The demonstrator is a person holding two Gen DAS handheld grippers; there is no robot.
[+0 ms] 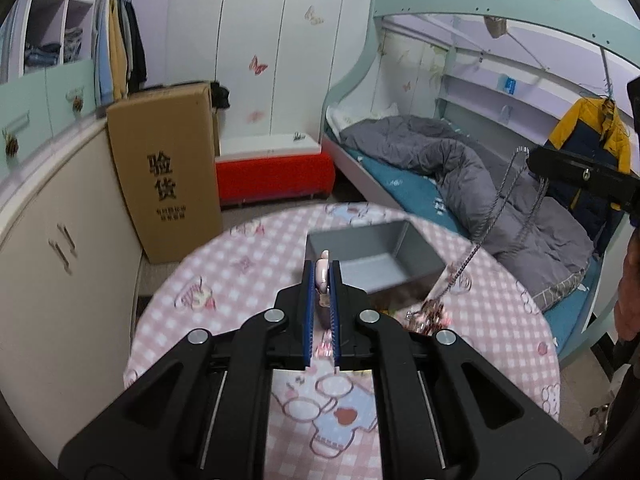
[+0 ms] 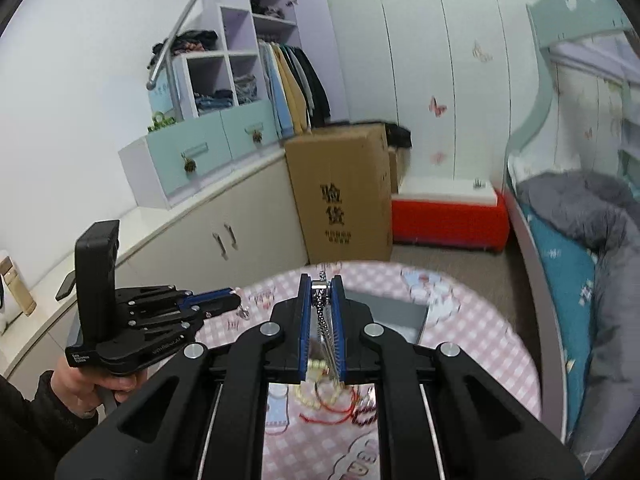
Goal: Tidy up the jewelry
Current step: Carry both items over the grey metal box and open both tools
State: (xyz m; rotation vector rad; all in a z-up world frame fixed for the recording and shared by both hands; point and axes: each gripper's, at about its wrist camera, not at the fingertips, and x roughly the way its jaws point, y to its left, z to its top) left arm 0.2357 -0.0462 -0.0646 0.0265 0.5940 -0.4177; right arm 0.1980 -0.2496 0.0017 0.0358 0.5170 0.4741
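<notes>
Pretty clearly a bedroom in someone's home — kid's room by the look of it. Off to the right of the tongs there's a mint-green bunk bed (image 1: 496,12) with a rumpled grey duvet (image 1: 472,184) on it. Straight ahead, white wardrobe doors (image 2: 432,72) with butterfly stickers (image 1: 258,65). To the left, open shelves and hanging clothes (image 2: 294,80) over a low cabinet (image 1: 56,232), plus a tall cardboard box (image 2: 340,192) parked on the floor. Right under the tongs — a round table with a pink checked cartoon cloth (image 1: 224,272).
</notes>
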